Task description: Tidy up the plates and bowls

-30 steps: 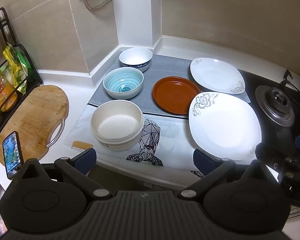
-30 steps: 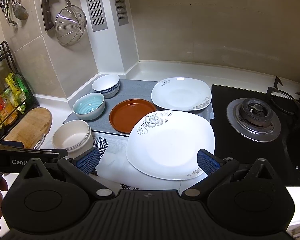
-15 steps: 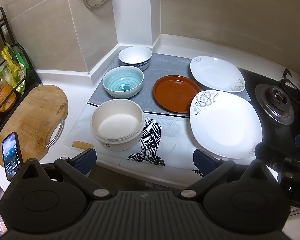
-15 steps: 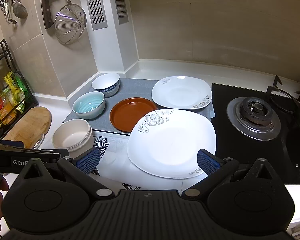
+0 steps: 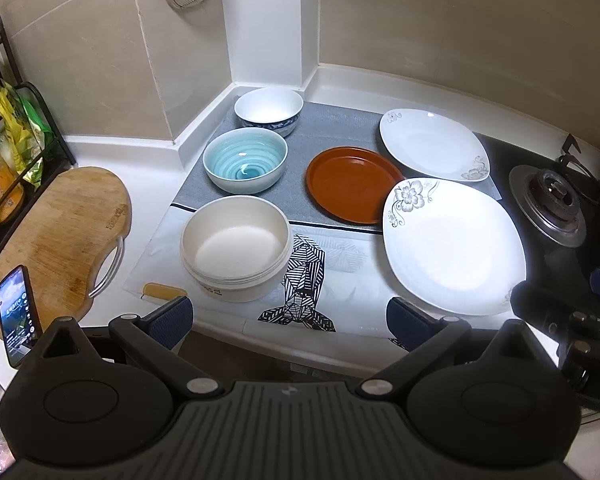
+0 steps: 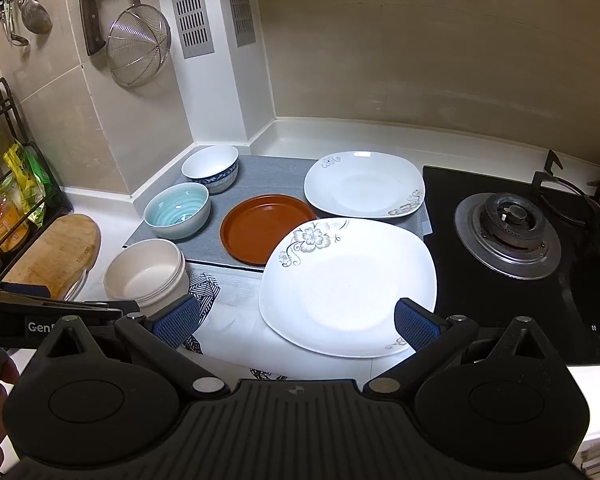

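Nothing is picked up yet: the left gripper [image 5: 288,318] and the right gripper [image 6: 298,318] both hang in front of the counter [image 5: 100,148] with their fingers spread wide and empty, so the job looks to be at its very start. Take the brown round plate [image 6: 266,229] as the marker. Left of it three bowls run in a line from front to back: the cream bowl [image 5: 236,246] nearest, the pale blue swirl bowl [image 5: 246,164] beside the plate, the blue-and-white bowl [image 5: 269,110] by the wall. Behind and to the right of it lies the small flowered white plate [image 6: 364,184]; in front and to the right lies the large flowered white plate [image 6: 348,286], whose rim seems to overlap the brown plate's edge. All sit separately, none stacked. The likely next move is a grasp on a rim: the right fingers [image 6: 416,322] sit just at the large plate's near edge, and a shallow rim calls for a low, flat approach
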Tool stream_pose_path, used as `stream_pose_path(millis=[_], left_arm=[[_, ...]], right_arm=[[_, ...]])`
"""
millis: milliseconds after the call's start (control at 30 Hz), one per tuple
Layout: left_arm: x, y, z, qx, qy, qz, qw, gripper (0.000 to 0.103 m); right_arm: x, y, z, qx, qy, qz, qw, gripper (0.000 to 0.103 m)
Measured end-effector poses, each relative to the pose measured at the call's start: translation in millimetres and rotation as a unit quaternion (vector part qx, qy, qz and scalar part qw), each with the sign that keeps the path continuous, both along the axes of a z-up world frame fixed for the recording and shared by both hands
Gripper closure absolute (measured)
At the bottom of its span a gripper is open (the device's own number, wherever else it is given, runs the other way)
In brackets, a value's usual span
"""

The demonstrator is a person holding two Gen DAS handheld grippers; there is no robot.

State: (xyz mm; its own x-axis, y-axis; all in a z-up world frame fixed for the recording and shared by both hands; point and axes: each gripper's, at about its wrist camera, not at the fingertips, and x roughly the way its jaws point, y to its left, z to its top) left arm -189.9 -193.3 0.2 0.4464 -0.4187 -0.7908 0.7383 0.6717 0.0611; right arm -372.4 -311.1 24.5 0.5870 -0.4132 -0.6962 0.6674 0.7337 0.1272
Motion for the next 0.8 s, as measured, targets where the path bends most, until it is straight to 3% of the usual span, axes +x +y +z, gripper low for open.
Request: stream_pose_path(millis=[300, 567, 800], left_arm=[[28.9, 9.0, 1.4, -0.004, 0.01, 0.001, 0.9999, 0.0], [72.3, 27.2, 1.0, -0.006, 0.012, 0.022, 0.9997, 0.0], [99.1, 21.8, 2.4, -0.006, 0.022, 0.033, 0.9992, 0.0]], right_arm=[[19.4, 0.2, 1.6, -0.002, -0.016, -0.01, 1.0, 0.0], [52.2, -1.5, -1.4, 0.025, -0.017, -0.002, 1.0, 0.0], [74.8, -29.3, -8.5, 0.043, -0.018, 0.01, 0.999, 0.0]])
